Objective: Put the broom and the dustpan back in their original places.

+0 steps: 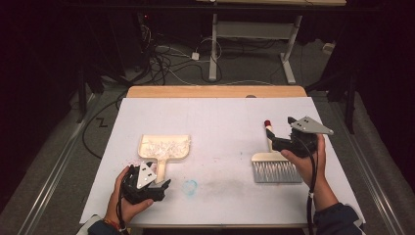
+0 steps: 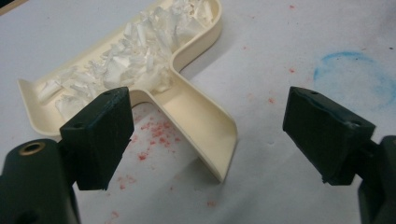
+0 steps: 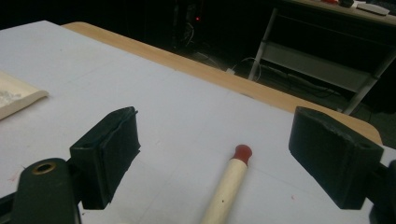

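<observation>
Left gripper (image 1: 164,185) sits near the front edge of the table, jaws spread wide with nothing between the pads; the cream dustpan (image 1: 164,147) lies just ahead of it, and in the left gripper view the dustpan handle (image 2: 205,135) points toward the open gap without touching either jaw. Right gripper (image 1: 279,138) is held over the brush (image 1: 275,166), jaws equally wide and empty; in the right gripper view the cream brush handle (image 3: 226,189) with its red tip (image 3: 243,153) lies on the sheet between the jaws, clear of both pads.

Dustpan contents: a heap of white shreds (image 2: 135,53) fills the pan; a few loose pieces lie on the sheet at its left corner. The brush rests flat, grey bristles (image 1: 276,172) toward the person, handle pointing away. Dustpan and brush are well apart, one on each side of the work area, with open sheet between them.

Surface: a white sheet (image 1: 220,117) covers the table, leaving a wooden edge (image 1: 215,91) bare at the far side. A blue ring mark (image 1: 190,186) lies just right of the left gripper, beside a faint grey smudge. Small red specks (image 2: 156,133) dot the sheet by the dustpan handle, possibly crumbs or stains.

Room: dark, with cables (image 1: 171,58) on the floor beyond the table and a white desk frame (image 1: 254,44) behind.
</observation>
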`<state>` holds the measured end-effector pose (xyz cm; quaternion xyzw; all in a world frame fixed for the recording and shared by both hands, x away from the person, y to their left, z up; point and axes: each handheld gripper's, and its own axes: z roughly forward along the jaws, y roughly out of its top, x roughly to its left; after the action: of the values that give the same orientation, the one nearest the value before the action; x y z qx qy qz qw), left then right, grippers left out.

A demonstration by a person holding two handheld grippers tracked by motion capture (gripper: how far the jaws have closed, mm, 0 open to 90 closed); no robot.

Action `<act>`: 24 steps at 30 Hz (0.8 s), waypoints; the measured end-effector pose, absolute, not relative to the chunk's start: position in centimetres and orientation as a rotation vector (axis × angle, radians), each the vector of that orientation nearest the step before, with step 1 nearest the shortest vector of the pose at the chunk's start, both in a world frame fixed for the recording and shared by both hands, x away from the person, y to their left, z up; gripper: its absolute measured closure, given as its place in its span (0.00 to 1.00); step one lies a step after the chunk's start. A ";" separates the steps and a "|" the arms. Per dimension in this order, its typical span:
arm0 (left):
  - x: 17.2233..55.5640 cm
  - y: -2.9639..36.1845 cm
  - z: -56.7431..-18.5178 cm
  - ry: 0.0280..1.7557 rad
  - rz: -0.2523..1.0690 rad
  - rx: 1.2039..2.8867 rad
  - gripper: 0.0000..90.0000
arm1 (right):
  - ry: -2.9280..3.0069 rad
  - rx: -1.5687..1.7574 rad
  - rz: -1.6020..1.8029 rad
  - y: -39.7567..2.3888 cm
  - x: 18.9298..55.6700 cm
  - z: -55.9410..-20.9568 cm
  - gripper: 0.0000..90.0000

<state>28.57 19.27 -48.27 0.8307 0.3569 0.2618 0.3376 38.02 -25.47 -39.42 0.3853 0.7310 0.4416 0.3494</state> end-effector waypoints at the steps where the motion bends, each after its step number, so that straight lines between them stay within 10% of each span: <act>1: 28.6 19.2 -48.3 0.928 0.680 2.164 0.18 | 1.899 0.991 1.153 -25.4 37.8 -39.3 0.19; 24: 28.2 18.4 -48.1 0.849 0.688 2.176 0.18 | 1.975 0.931 1.173 -26.0 34.5 -37.9 0.20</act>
<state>28.18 18.43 -48.10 0.8385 0.3271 0.2651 0.3460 34.50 -26.02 -37.87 0.3550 0.7536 0.4474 0.3254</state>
